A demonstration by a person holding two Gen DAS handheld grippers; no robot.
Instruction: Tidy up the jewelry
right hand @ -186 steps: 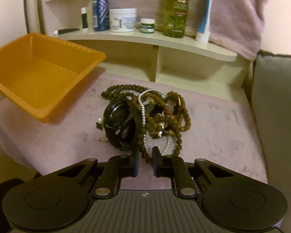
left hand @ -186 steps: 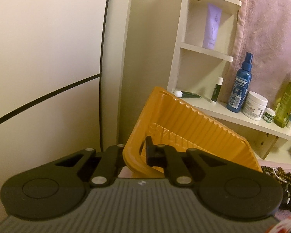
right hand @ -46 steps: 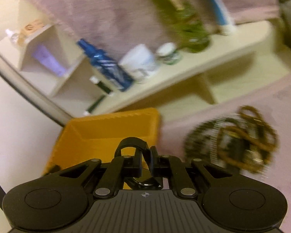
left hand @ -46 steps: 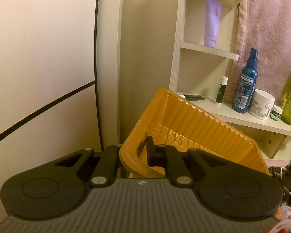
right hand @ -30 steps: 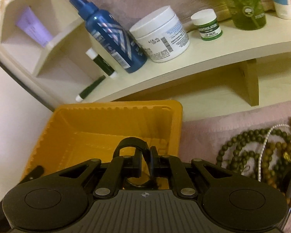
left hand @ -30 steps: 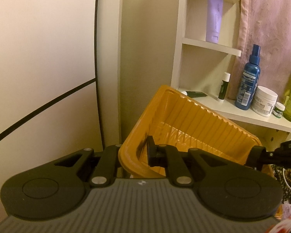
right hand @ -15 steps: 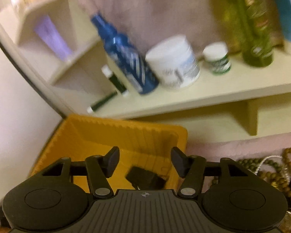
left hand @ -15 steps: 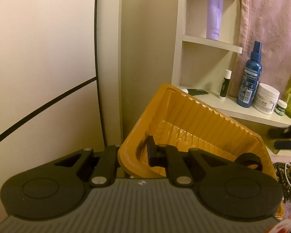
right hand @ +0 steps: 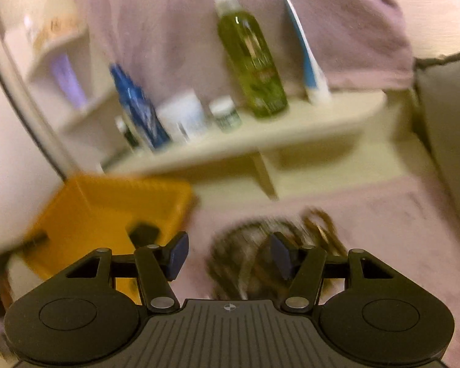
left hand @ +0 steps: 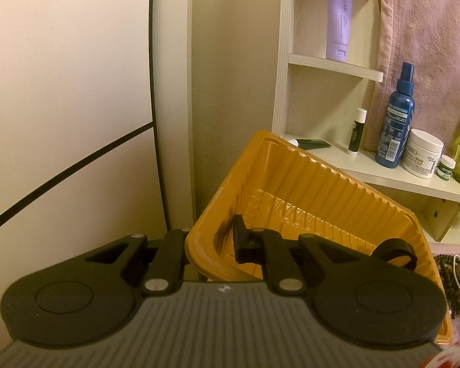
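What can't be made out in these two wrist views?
- Jewelry pile, right wrist view: motion blur smears the pieces; they cannot be told apart or counted.
- Jewelry pile, left wrist view: cut off by the right edge and the left gripper body.
- Black item in the orange tray: lower part hidden behind the gripper body; a dark smear in the right wrist view.
- Jar and bottle labels, right wrist view: blurred, unreadable.

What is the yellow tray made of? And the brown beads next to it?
The tray looks like thin molded plastic: glossy, with ribbed walls and a rolled rim. The beads look like wood, being round, matte and brown, though they could be plastic or stone; they are small and partly hidden here, and blurred in the other view.
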